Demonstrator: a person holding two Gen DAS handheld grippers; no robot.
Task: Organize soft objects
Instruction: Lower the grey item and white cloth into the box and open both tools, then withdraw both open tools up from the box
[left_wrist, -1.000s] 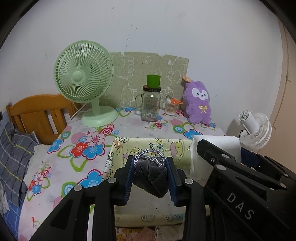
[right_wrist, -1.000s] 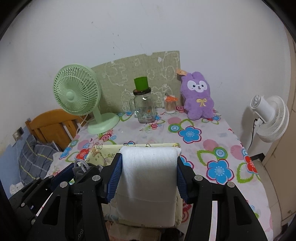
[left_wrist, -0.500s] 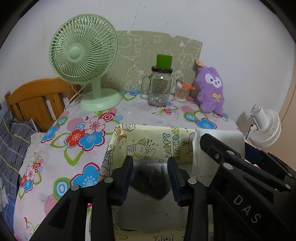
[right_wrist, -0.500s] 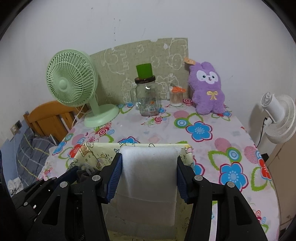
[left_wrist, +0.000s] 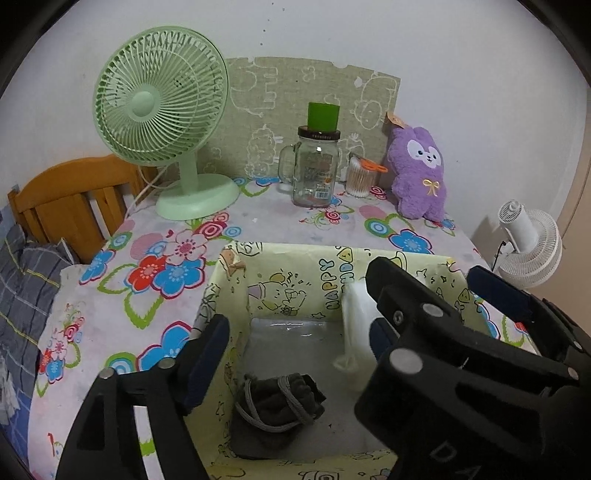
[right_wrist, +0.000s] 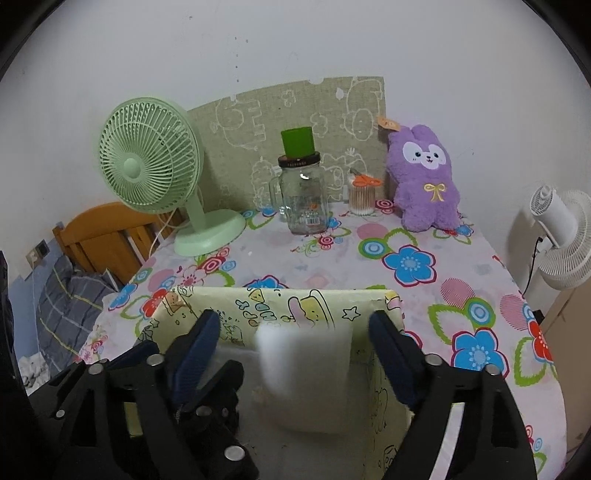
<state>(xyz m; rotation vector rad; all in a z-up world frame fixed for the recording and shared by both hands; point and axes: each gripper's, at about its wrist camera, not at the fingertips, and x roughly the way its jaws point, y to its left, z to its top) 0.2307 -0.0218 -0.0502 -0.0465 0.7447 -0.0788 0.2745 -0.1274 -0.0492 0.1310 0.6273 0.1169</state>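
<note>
- Left gripper (left_wrist: 291, 354): jaws spread wide, nothing between them. It hangs over the yellow cartoon-print box (left_wrist: 280, 258), lower centre of the left wrist frame.
- Grey drawstring pouch (left_wrist: 277, 404) lies on the box floor, bottom centre of that frame, near the box's left wall, clear of both left fingers.
- Right gripper (right_wrist: 295, 343): jaws wide apart, pads not touching the white folded cloth (right_wrist: 306, 373).
- White cloth sits between the right fingers, lower centre of the right wrist frame, inside the box (right_wrist: 280, 299) on its right side. It's motion-blurred there, so I can't tell whether it's resting on the floor or in mid-air.
- Left wrist view shows the same cloth (left_wrist: 356, 332) right of centre, against the box's right wall, partly hidden by the right gripper's black body.
- Box stands on the flower-print tablecloth (right_wrist: 424, 273).
- Back of the table, upper half of both frames: green desk fan (left_wrist: 162, 110) at left, glass mug jar (left_wrist: 314, 166) with a green cup on its lid at centre, cotton swab holder (left_wrist: 360, 177) just beside it, purple plush bunny (left_wrist: 419, 171) at right.
- White floor fan (right_wrist: 561, 236) at right edge, off the table.
</note>
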